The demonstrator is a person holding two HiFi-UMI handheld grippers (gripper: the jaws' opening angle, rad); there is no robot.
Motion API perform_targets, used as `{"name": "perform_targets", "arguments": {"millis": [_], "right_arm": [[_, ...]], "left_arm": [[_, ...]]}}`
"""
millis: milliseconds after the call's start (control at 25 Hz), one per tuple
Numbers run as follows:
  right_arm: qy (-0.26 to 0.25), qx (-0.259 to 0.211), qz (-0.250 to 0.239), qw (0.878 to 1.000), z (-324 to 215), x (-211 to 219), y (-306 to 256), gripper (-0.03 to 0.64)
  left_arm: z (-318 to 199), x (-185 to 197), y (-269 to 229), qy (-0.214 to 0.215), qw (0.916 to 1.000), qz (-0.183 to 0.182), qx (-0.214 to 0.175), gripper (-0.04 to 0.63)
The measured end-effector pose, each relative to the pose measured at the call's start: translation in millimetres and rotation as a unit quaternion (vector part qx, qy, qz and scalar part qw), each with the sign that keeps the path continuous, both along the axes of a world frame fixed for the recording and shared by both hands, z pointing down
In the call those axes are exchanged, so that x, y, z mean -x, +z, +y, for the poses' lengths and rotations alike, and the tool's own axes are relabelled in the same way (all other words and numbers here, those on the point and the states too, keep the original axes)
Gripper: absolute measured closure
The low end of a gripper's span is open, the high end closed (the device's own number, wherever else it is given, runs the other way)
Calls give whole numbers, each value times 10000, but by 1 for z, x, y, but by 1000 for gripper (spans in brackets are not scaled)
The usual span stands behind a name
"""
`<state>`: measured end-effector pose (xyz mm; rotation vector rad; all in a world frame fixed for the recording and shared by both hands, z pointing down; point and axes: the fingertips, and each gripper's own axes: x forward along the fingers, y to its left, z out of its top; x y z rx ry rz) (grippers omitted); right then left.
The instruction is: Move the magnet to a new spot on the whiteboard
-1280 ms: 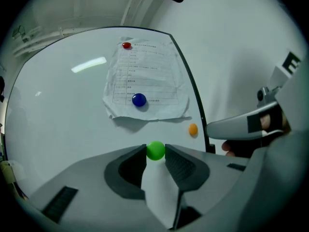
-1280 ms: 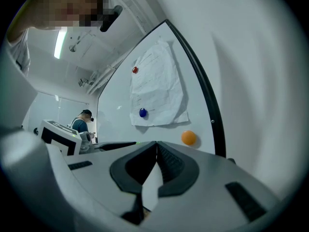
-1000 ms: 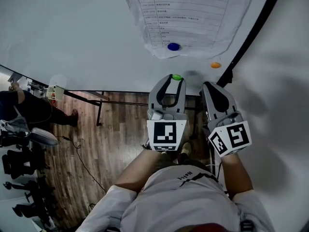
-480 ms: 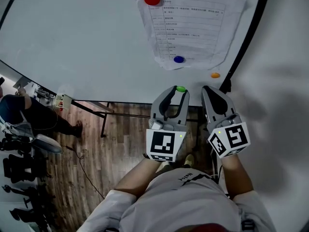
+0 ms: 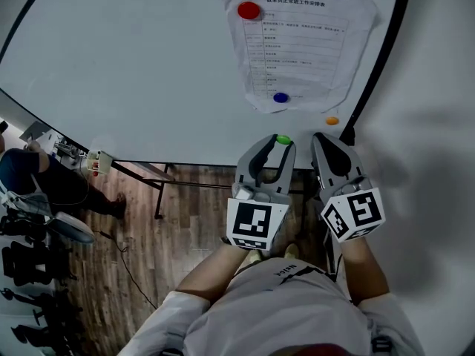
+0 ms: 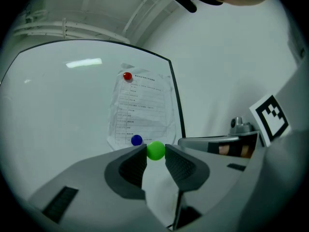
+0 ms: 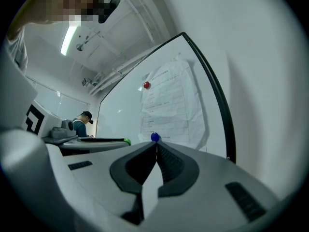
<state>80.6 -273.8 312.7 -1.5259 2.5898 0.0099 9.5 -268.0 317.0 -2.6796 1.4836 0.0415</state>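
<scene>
Glossy whiteboard (image 5: 148, 65), wrinkled paper sheet (image 5: 304, 43) — smooth green magnet (image 6: 155, 150).

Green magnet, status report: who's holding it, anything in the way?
Left gripper shut on green magnet. Right gripper shut, empty. Magnet at lower edge of whiteboard. No obstruction seen.

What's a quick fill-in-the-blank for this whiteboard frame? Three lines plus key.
1. The magnet clamped in the left gripper is ____ in colour.
2. The right gripper has its jaws shut on ____.
3. The paper is pinned by a red magnet at its top and a blue magnet near its ____.
Missing words: green; nothing; bottom.
</scene>
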Motion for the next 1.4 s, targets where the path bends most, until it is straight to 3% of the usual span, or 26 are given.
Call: {"name": "perform_targets", "arguments": {"millis": [720, 1080, 1400], "right_arm": [[83, -140, 111, 9998, 4, 5, -15, 603], [161, -454, 201, 9986, 7, -2, -47, 603], [248, -913, 316, 9950, 9, -16, -98, 603]], "left_arm": [[-1, 5, -17, 261, 9995, 155, 4, 468], [-13, -7, -76, 255, 9979, 38, -591, 468], [-27, -31, -159, 281, 9904, -166, -1346, 468]]}}
